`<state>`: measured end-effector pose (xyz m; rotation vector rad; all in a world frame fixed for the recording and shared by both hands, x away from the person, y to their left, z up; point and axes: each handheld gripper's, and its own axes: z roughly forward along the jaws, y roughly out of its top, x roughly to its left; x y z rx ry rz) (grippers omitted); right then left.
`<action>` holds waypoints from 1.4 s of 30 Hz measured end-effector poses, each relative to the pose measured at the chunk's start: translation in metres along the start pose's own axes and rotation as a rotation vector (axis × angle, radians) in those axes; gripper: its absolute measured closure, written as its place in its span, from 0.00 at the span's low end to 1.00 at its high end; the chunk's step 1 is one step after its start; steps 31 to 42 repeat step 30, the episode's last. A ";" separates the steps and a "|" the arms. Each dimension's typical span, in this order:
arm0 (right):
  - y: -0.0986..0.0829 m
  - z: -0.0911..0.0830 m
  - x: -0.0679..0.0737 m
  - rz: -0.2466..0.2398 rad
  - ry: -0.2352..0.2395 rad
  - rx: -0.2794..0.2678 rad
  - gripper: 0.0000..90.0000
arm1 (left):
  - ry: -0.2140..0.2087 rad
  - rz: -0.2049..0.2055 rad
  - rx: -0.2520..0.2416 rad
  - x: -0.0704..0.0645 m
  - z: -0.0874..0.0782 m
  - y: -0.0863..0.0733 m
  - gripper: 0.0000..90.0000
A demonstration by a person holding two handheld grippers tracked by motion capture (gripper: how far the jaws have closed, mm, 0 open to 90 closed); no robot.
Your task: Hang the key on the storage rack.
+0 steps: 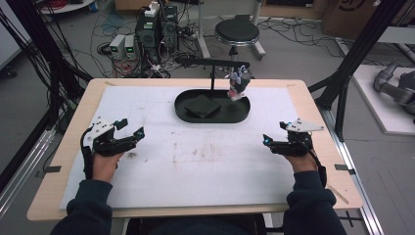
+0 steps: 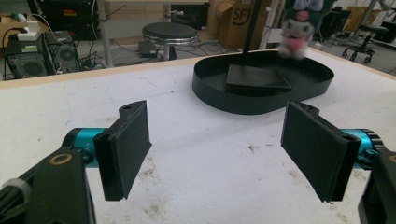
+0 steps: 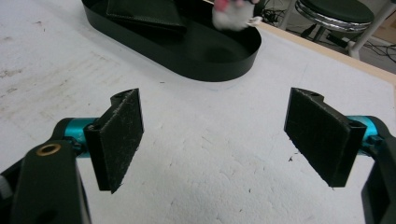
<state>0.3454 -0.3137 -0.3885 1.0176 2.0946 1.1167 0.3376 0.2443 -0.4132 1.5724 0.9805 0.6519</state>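
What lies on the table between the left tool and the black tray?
Nothing: in the left gripper view, only bare, stained white mat lies between the open left tool and the black tray.

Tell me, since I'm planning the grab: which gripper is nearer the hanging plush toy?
Right. The right gripper sits below and just right of the plush toy; the left gripper lies farther off, across the table.

A black oval tray (image 1: 188,113) with a low wall sits at the far middle of the white surface (image 1: 205,166). A flat black square pad (image 1: 202,105) lies in its left half, turned cornerwise. From the tray's back a thin black stand (image 1: 212,73) rises and carries a crossbar; a small plush toy (image 1: 238,83), dark with white and pink, hangs from the bar's right end over the tray's right half.
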 end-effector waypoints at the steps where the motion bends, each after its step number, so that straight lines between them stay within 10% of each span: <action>1: 0.000 -0.001 0.000 0.007 -0.001 -0.003 0.22 | 0.002 -0.001 -0.004 -0.001 0.000 0.000 0.26; 42: -0.006 -0.004 -0.003 0.019 -0.019 -0.011 0.22 | 0.000 0.002 0.005 -0.002 0.001 -0.001 0.26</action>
